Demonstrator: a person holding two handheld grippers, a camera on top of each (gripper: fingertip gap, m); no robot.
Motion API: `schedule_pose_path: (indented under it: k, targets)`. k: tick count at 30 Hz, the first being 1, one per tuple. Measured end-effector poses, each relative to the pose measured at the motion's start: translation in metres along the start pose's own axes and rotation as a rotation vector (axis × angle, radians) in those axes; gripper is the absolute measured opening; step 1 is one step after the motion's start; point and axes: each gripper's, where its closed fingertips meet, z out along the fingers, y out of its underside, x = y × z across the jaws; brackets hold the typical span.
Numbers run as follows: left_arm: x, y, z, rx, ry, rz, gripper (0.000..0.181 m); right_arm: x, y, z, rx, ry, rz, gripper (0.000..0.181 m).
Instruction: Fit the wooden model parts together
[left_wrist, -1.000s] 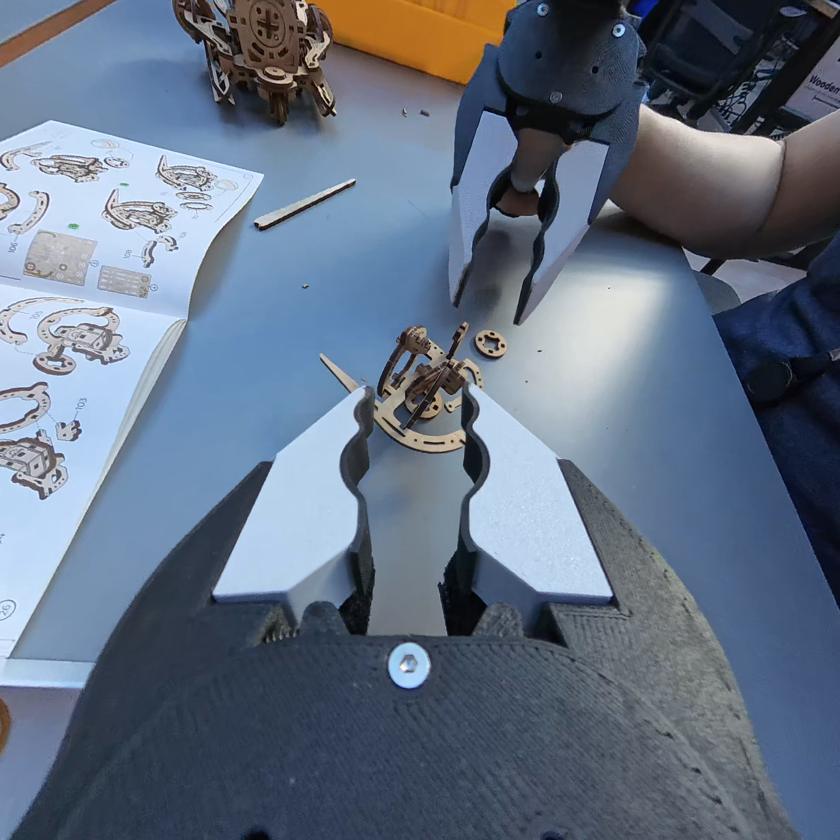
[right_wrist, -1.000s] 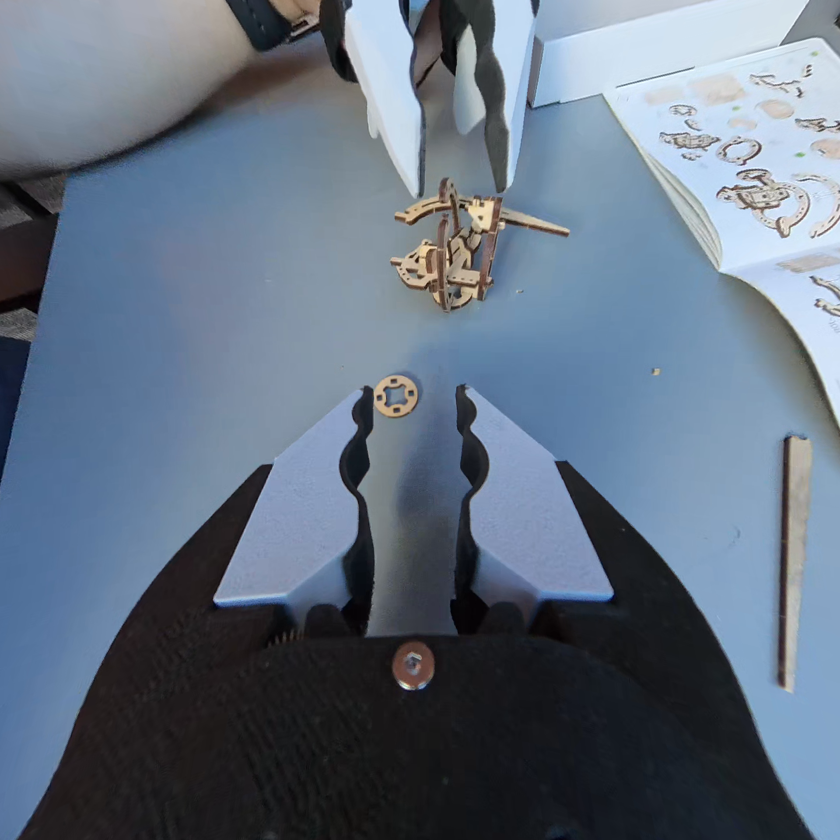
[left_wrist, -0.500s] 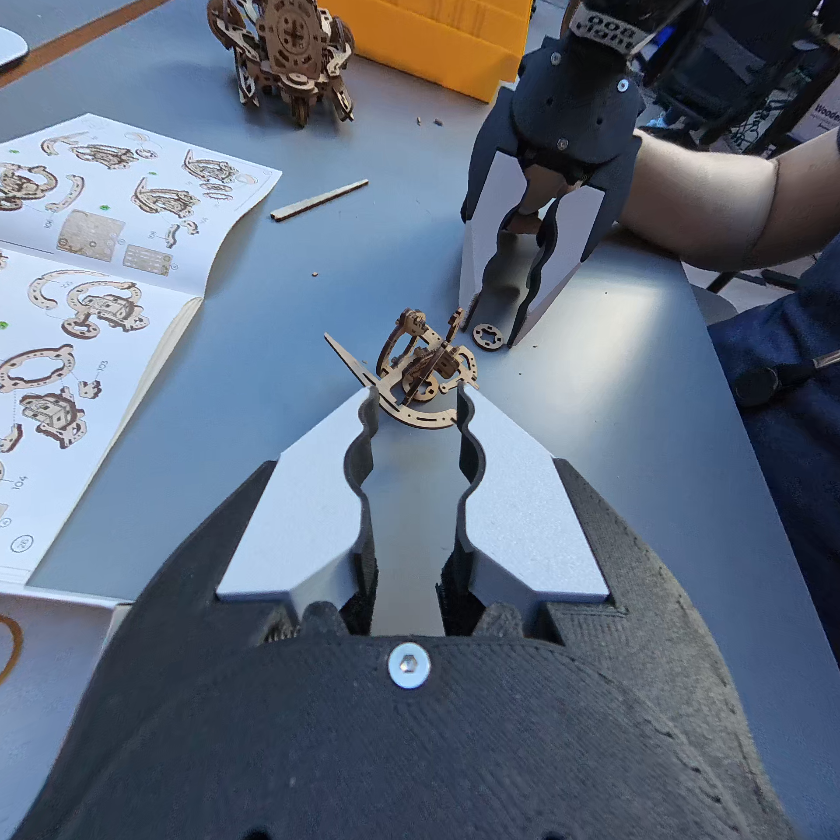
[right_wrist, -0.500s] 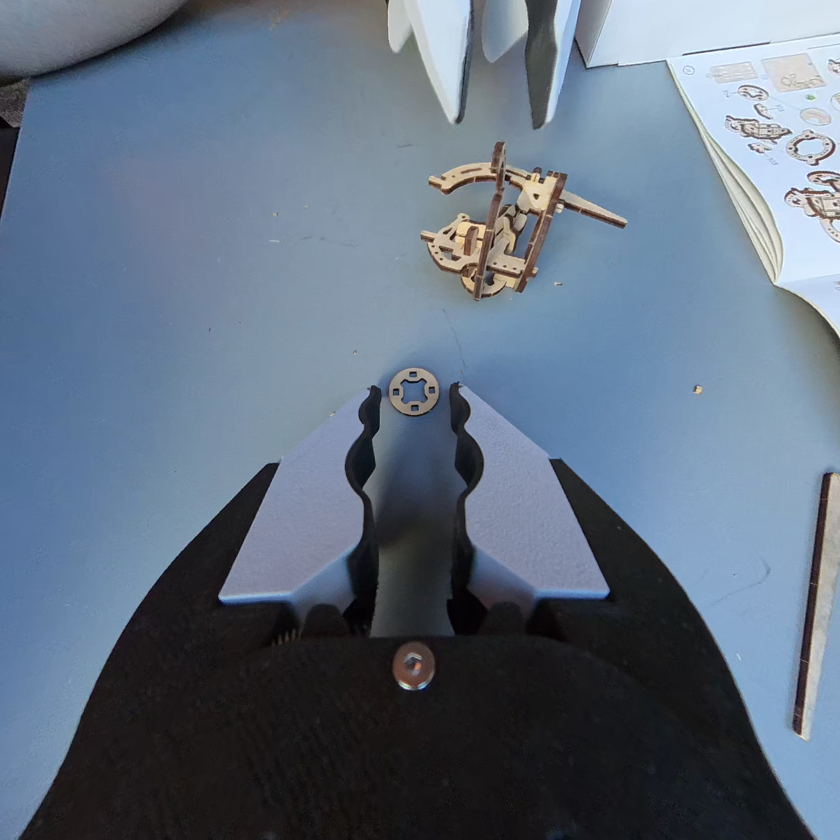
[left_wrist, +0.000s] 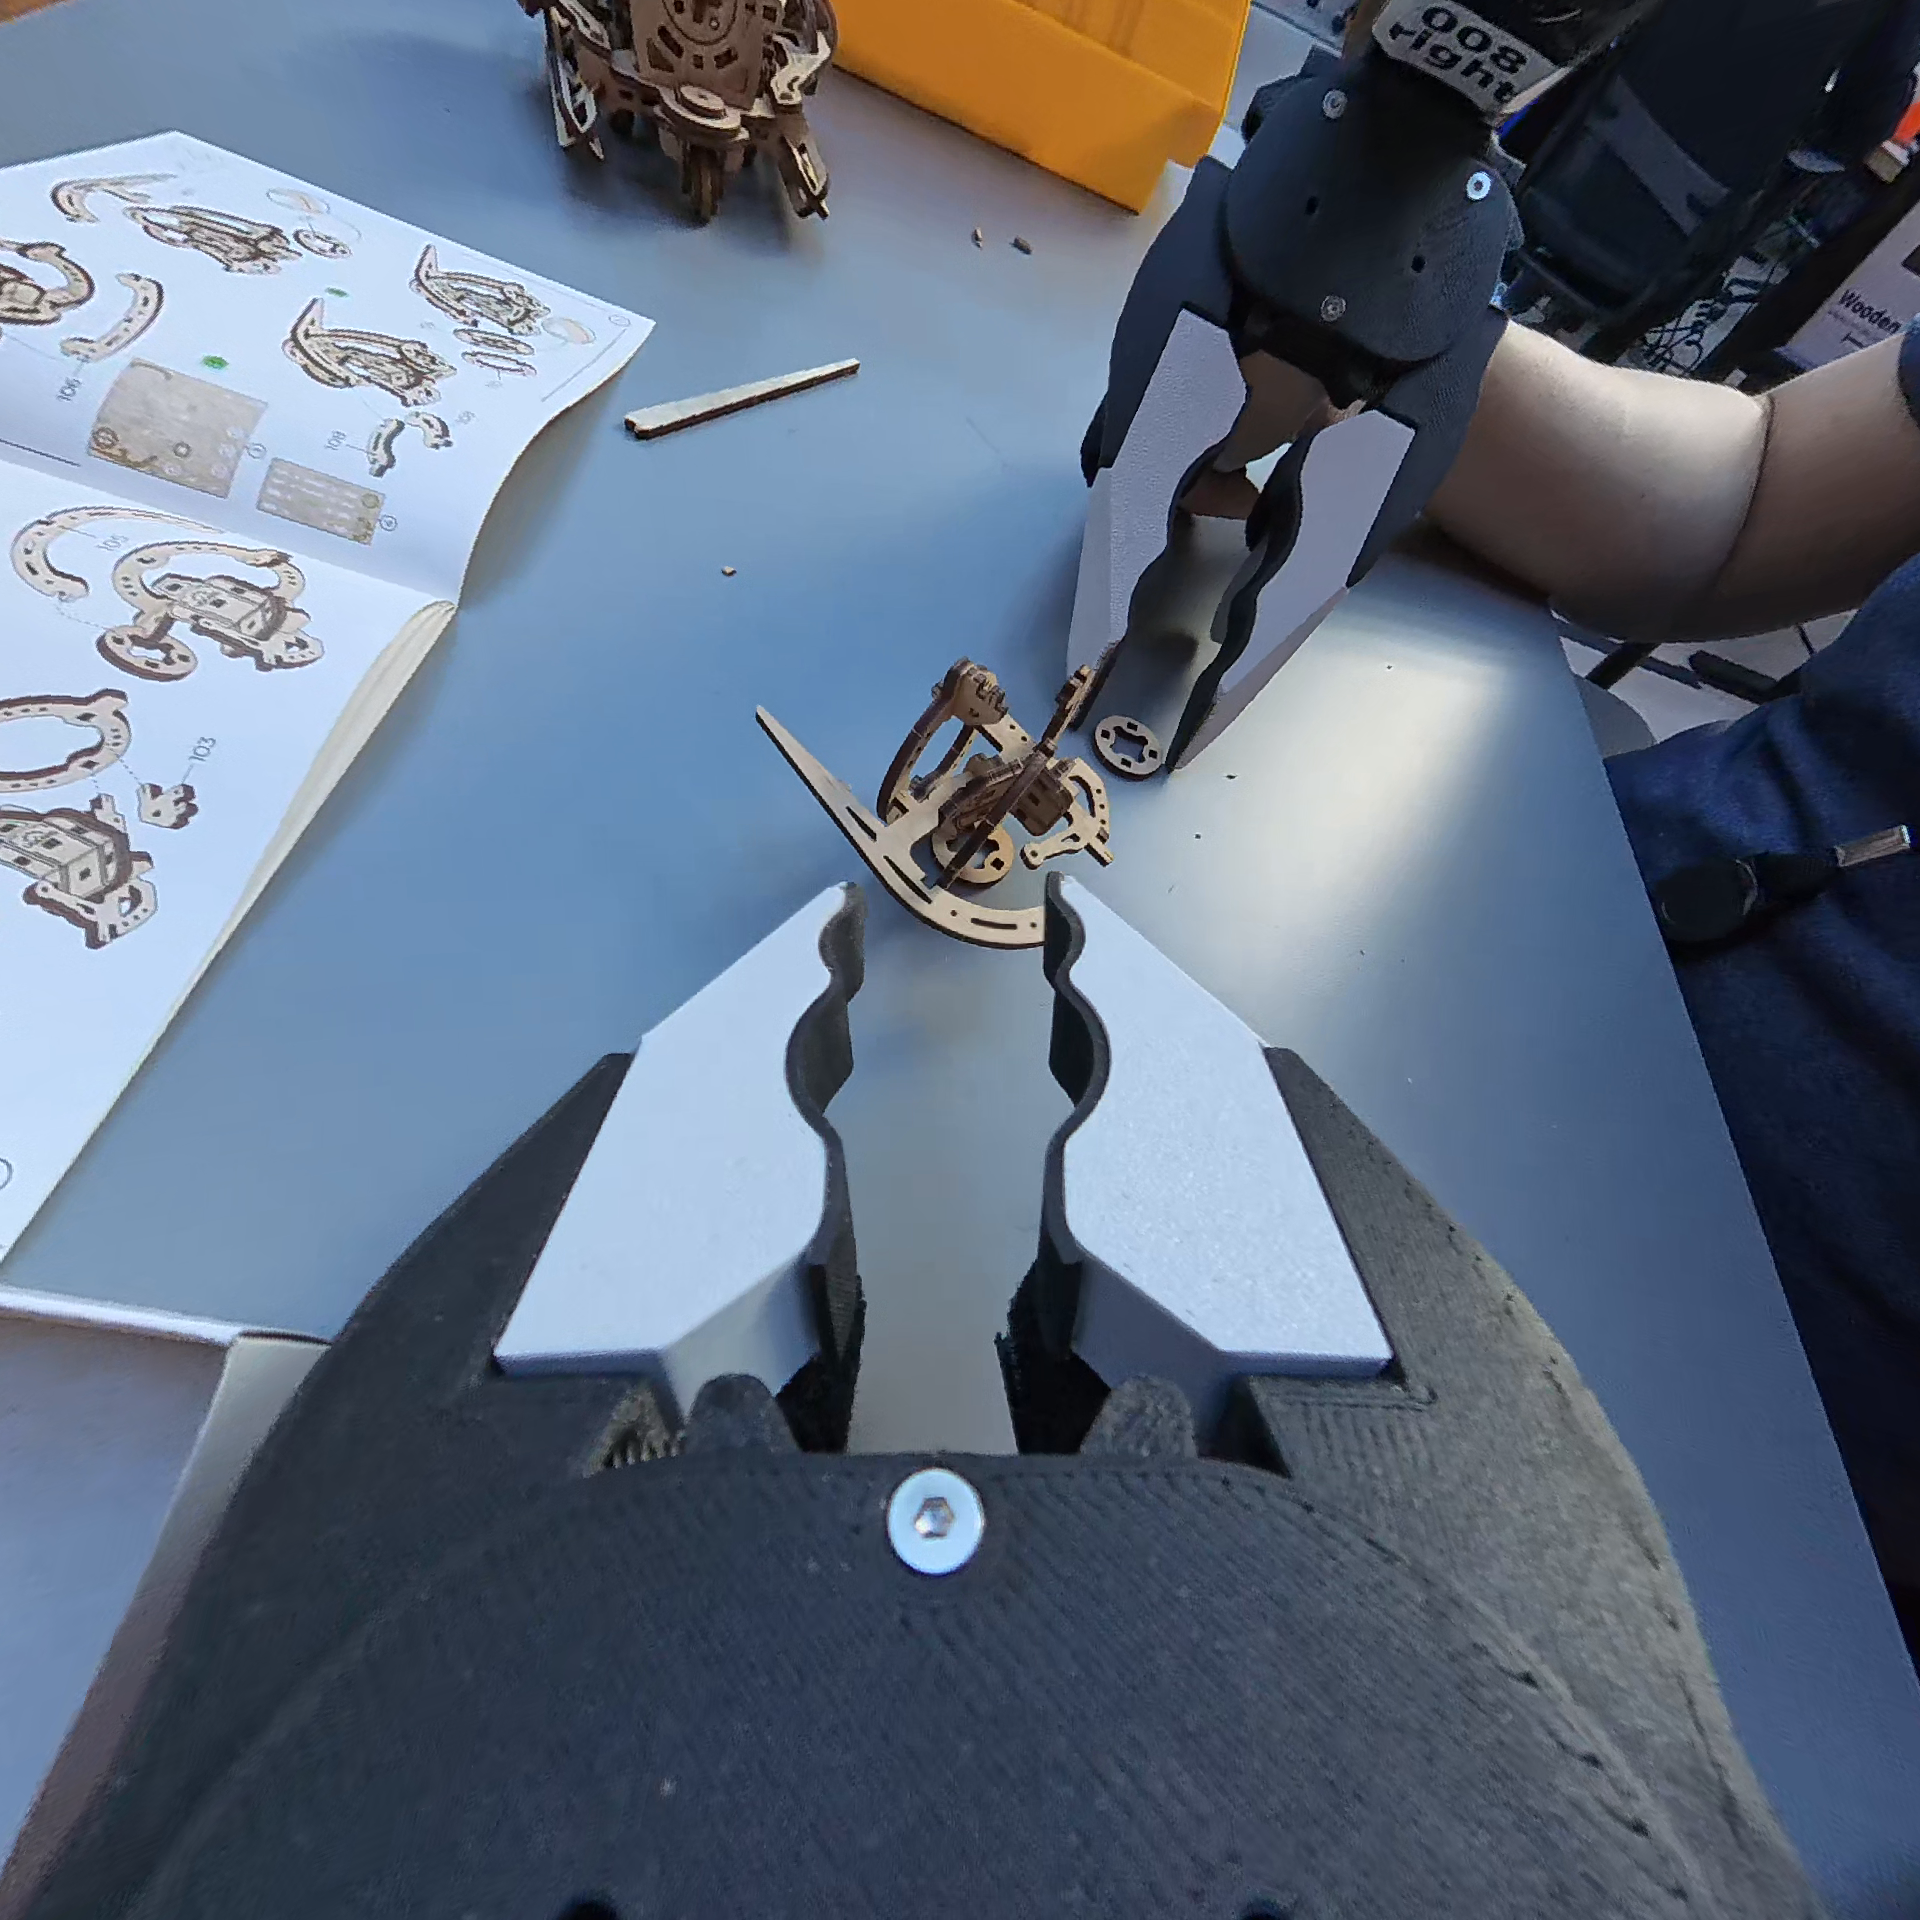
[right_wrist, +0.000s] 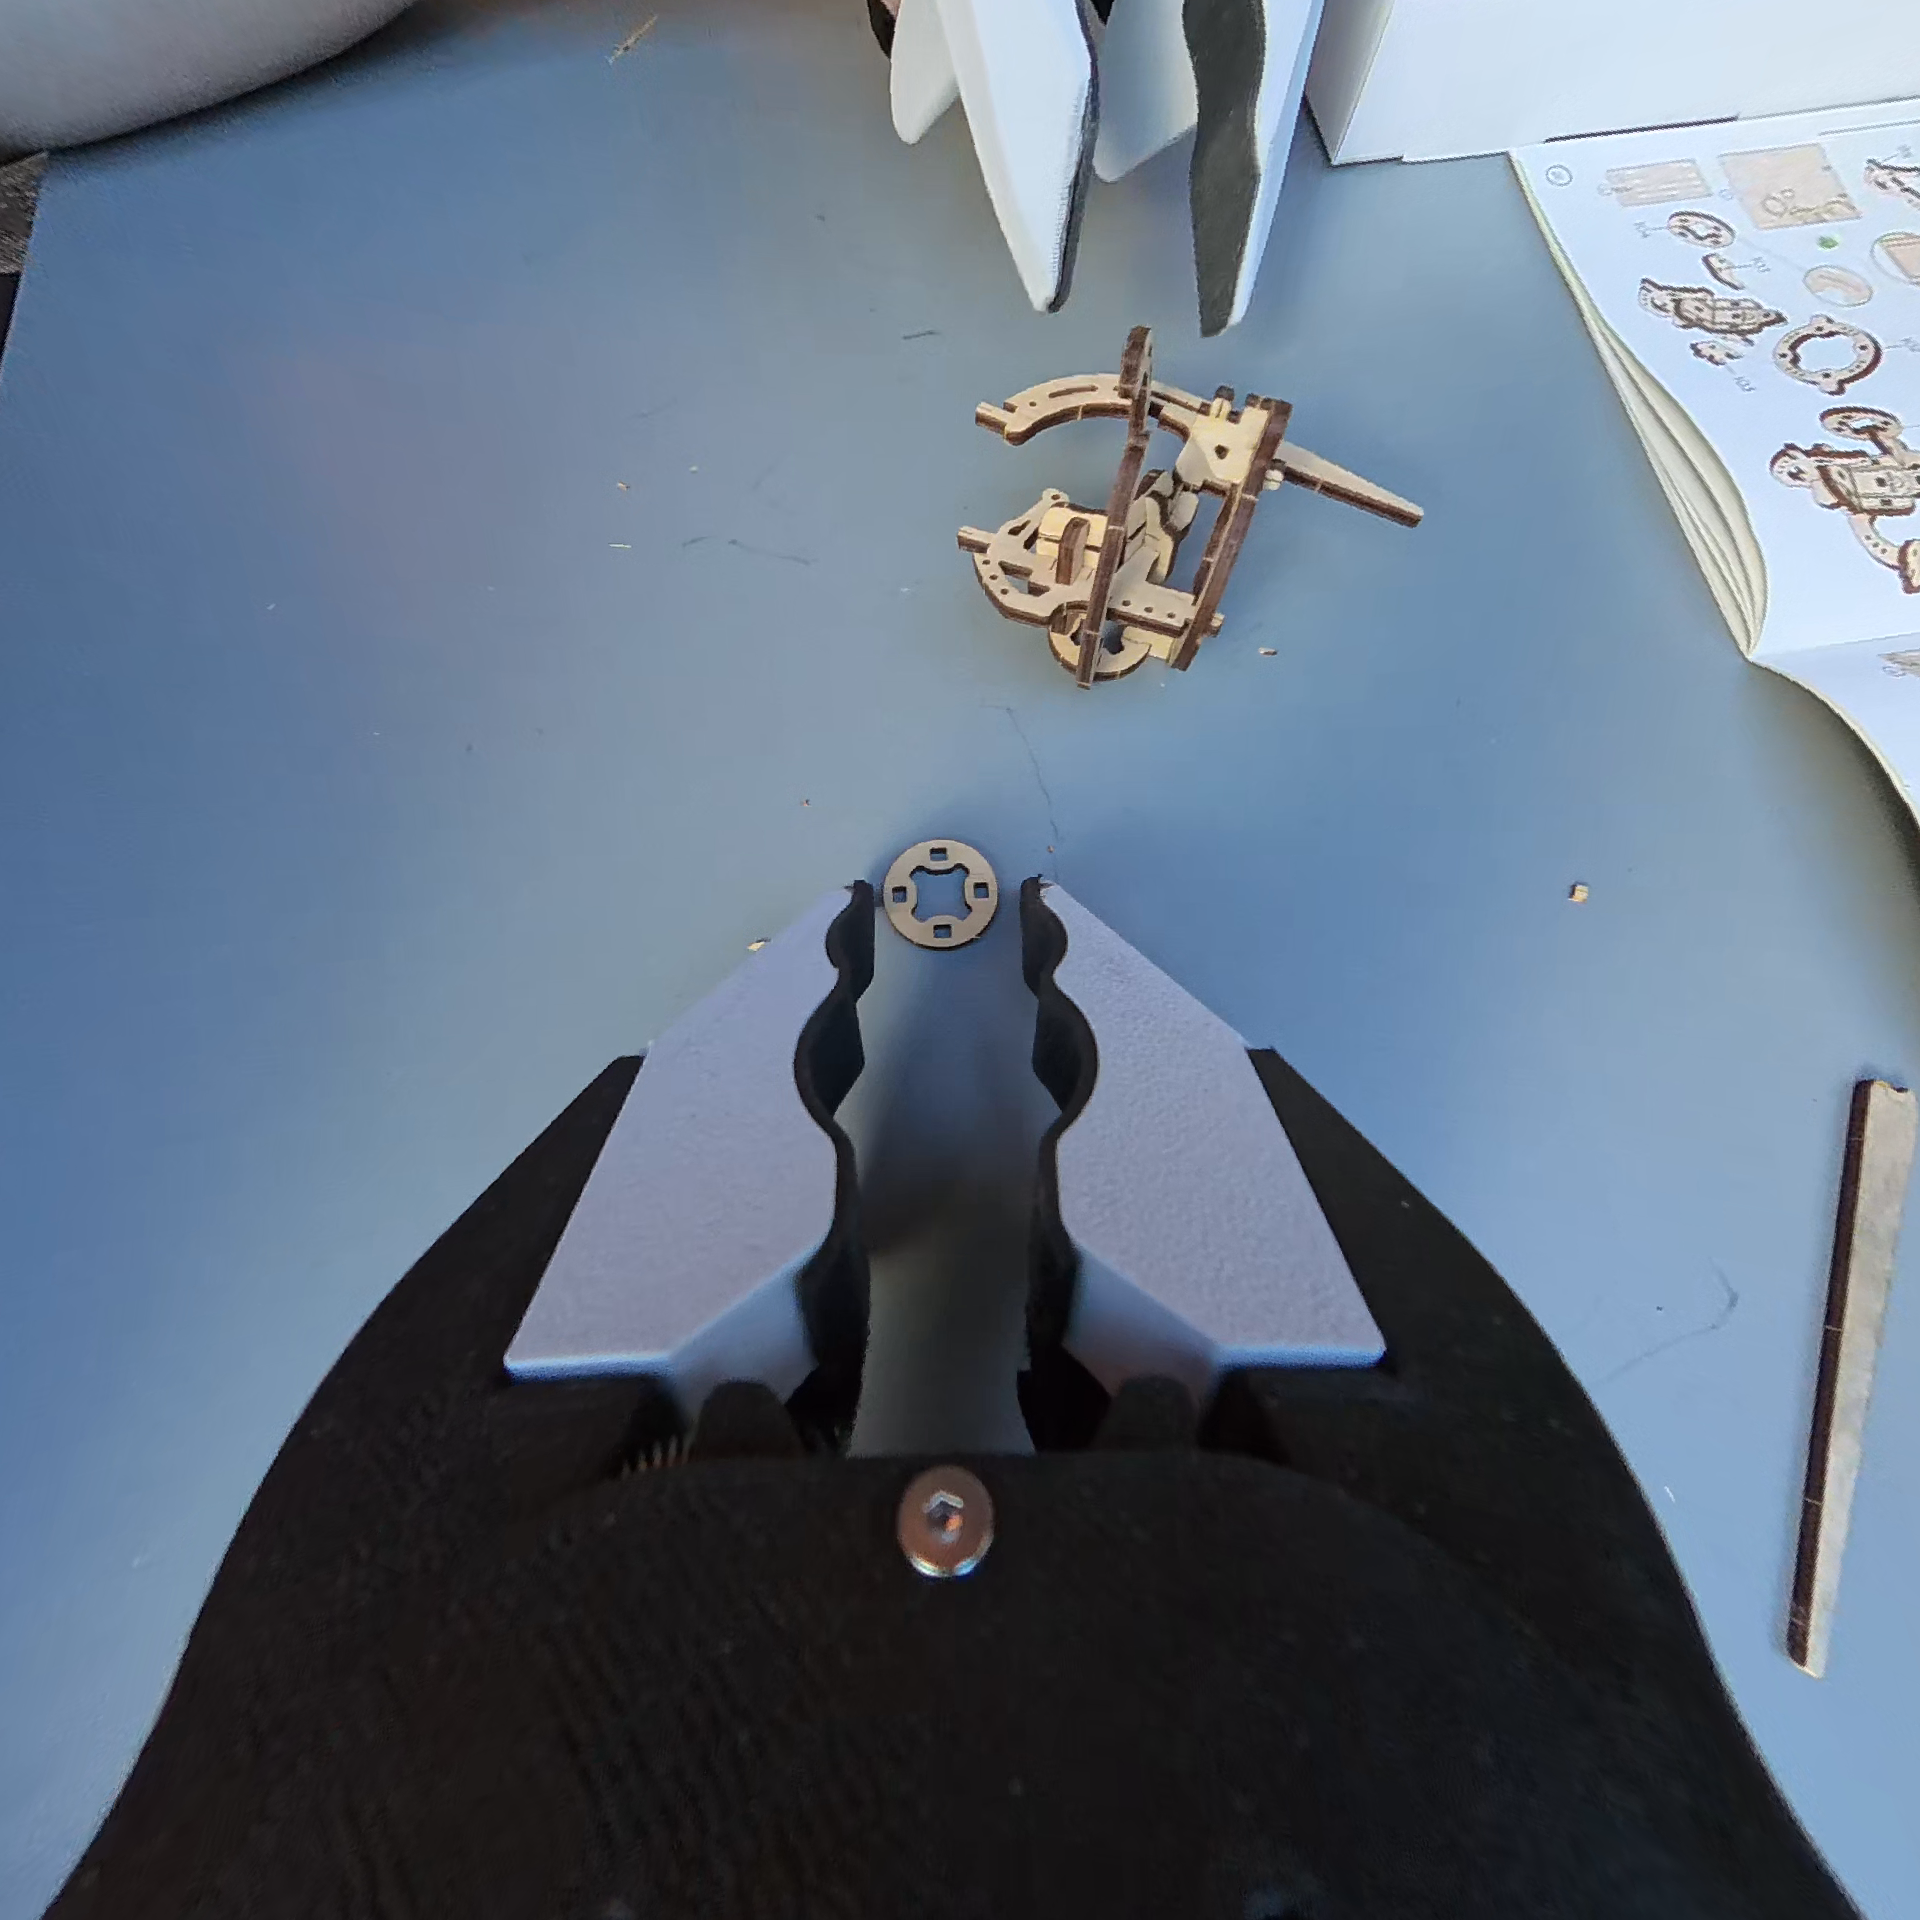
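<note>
A small half-built wooden assembly lies on the grey table, also in the right wrist view. A flat wooden ring with a cross-shaped hole lies beside it, also in the left wrist view. My left gripper is open and empty, its tips just short of the assembly's curved base. My right gripper is open, tips down on the table, with the ring lying between them. The right gripper also shows in the left wrist view, and the left gripper in the right wrist view.
An open instruction booklet lies to my left, also in the right wrist view. A thin wooden strip lies beyond the assembly. A larger built wooden model and a yellow bin stand at the far side. A white box lies behind the left gripper. A person's forearm rests at the right edge. Tip to tip, the grippers are about 11 cm apart.
My right gripper has come down and centred its tips around the ring, jaws a little narrower. My left gripper has drawn back slightly from the assembly.
</note>
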Motion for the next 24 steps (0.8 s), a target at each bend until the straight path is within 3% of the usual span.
schedule_pose_path:
  k: [24]
  targets:
    - [0.039,0.021,0.010,-0.163,0.155,0.041,0.031,0.000,0.001,-0.001,0.028,-0.018,-0.026,0.021]
